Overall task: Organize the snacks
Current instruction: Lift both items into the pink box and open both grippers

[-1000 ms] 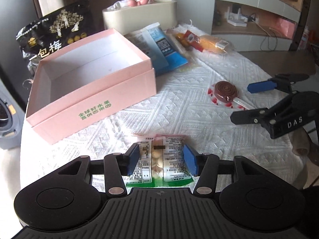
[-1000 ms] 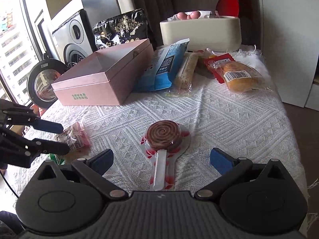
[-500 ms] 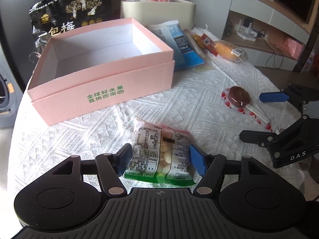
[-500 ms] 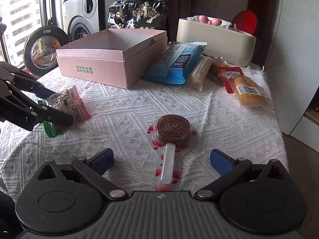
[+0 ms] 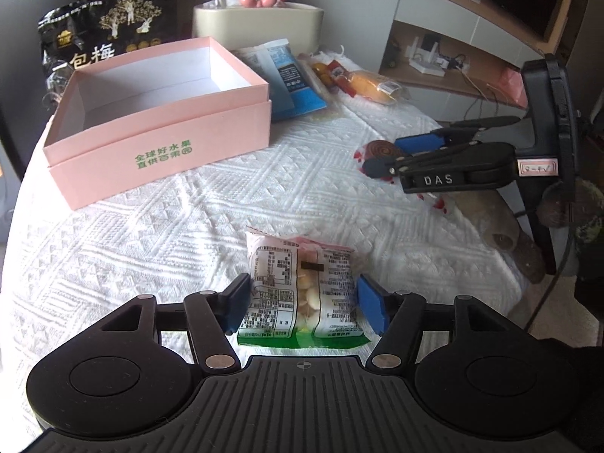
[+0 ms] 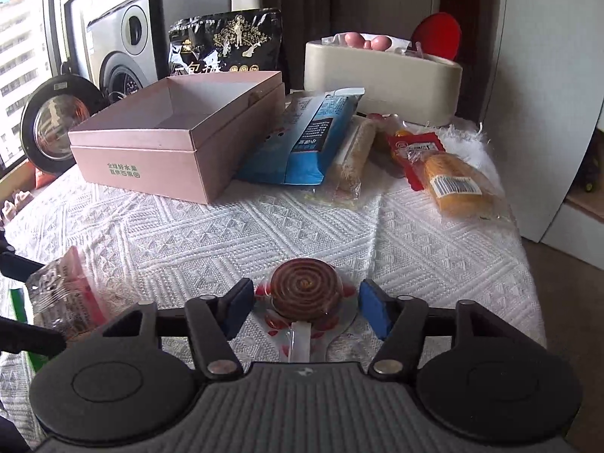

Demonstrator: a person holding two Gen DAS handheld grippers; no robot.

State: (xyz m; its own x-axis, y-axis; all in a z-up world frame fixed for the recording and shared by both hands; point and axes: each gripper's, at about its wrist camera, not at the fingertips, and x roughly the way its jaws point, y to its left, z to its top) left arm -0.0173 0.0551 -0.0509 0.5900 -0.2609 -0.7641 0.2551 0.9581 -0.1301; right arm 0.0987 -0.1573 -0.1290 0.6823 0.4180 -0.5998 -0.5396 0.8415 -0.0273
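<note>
A small snack packet [image 5: 302, 287] with pale pieces inside sits between the blue pads of my left gripper [image 5: 302, 304], which is shut on its two sides just above the white cloth. The packet [image 6: 64, 298] also shows at the left edge of the right wrist view. A wrapped brown spiral lollipop [image 6: 305, 294] lies on the cloth between the pads of my right gripper [image 6: 304, 307]. Its jaws are closing, and a small gap remains on each side. From the left wrist view the right gripper [image 5: 385, 155] straddles the lollipop [image 5: 379, 148]. An open pink box [image 5: 162, 143] stands empty behind.
Beside the box [image 6: 151, 166] lie a blue bag [image 6: 302, 139], a cereal bar [image 6: 351, 162], a red sausage pack [image 6: 411, 154] and an orange bun packet [image 6: 453, 185]. A black bag [image 6: 226, 45] and a cream container [image 6: 381, 71] stand at the back. The table drops off at the right.
The right jaws have narrowed from wide open to close around the lollipop's head. The left gripper has shifted across the table with the packet, its jaws slightly wider than a second ago.
</note>
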